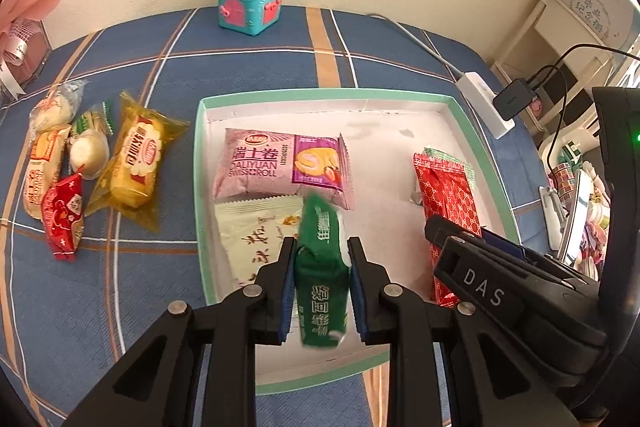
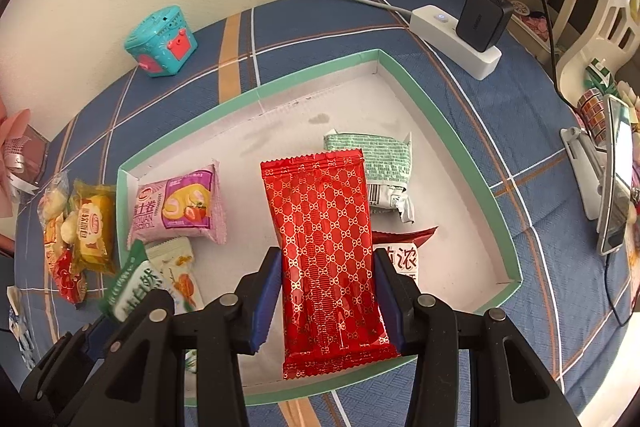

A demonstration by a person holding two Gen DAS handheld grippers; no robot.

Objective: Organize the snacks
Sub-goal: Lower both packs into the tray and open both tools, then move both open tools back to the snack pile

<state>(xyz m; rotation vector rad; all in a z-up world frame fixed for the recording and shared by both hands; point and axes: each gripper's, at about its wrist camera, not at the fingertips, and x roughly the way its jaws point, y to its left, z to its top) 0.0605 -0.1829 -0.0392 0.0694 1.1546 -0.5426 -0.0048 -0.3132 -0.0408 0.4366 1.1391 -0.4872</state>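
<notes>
My left gripper (image 1: pixel 321 245) is shut on a green snack packet (image 1: pixel 322 291), holding it over the near part of the green-rimmed white tray (image 1: pixel 198 167). In the tray below lie a pink Swiss roll packet (image 1: pixel 260 163) and a cream packet (image 1: pixel 256 235). My right gripper (image 2: pixel 328 255) is shut on a red packet with a gold pattern (image 2: pixel 328 219), over the tray's right half (image 2: pixel 448 131). Under and behind it lie a green-and-white packet (image 2: pixel 376 155) and a red-and-white packet (image 2: pixel 400 255). Several loose snacks (image 1: pixel 132 163) lie on the cloth to the left of the tray.
A teal toy box (image 1: pixel 252 1) stands at the back by the wall. A white power strip (image 2: pixel 456 39) with a black charger and cables lies behind the tray's right corner. A phone on a stand (image 2: pixel 616 179) is at the right edge, with a shelf beyond.
</notes>
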